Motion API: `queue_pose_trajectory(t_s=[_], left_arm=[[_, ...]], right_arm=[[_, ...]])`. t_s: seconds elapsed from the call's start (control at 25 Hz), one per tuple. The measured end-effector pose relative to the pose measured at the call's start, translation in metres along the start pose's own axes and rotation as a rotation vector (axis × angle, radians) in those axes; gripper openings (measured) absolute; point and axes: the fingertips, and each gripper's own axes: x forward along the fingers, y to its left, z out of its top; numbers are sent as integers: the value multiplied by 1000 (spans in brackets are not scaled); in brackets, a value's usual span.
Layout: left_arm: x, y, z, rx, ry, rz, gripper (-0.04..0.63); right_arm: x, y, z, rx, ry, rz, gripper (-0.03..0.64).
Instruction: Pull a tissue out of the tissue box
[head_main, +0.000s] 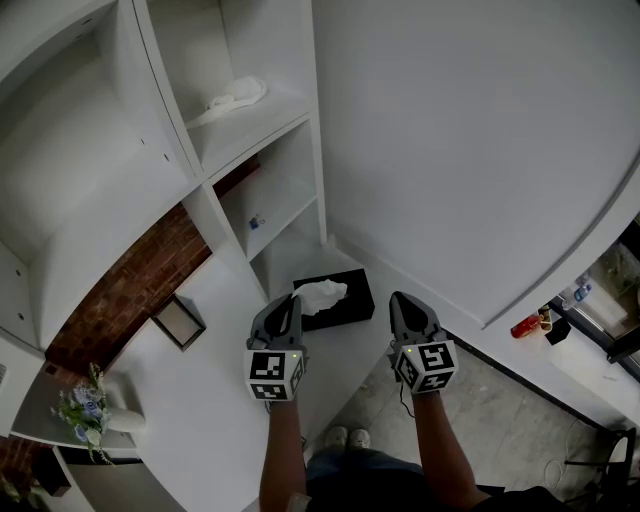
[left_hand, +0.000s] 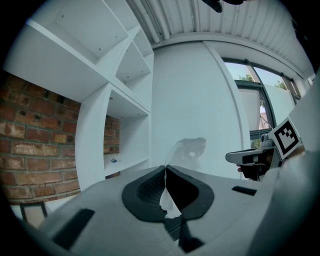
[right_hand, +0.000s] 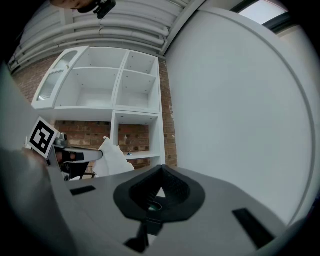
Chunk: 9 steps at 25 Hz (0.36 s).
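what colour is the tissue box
The tissue box is black, with a white tissue poking out; head view shows it best.

Left hand-held gripper (left_hand: 166, 167) — jaws pinched together on a white tissue (left_hand: 189, 149) — white shelves (left_hand: 120, 100) and brick wall (left_hand: 30, 145) beyond

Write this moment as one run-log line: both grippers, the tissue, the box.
left gripper: shut on tissue | right gripper: shut, empty | tissue box: black, on white counter

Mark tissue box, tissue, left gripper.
tissue box (head_main: 358, 303), head view, bare black top beside the tissue.
tissue (left_hand: 185, 146), left gripper view, crumpled part beyond the jaws.
left gripper (head_main: 292, 302), head view, midway between its fingertips.
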Motion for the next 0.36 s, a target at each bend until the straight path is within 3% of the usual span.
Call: queue_pose_trajectory(t_s=[0.36], left_arm=[[0, 0, -1, -2, 4, -6, 11]], right_arm=[[0, 2, -1, 3, 6, -4, -3]])
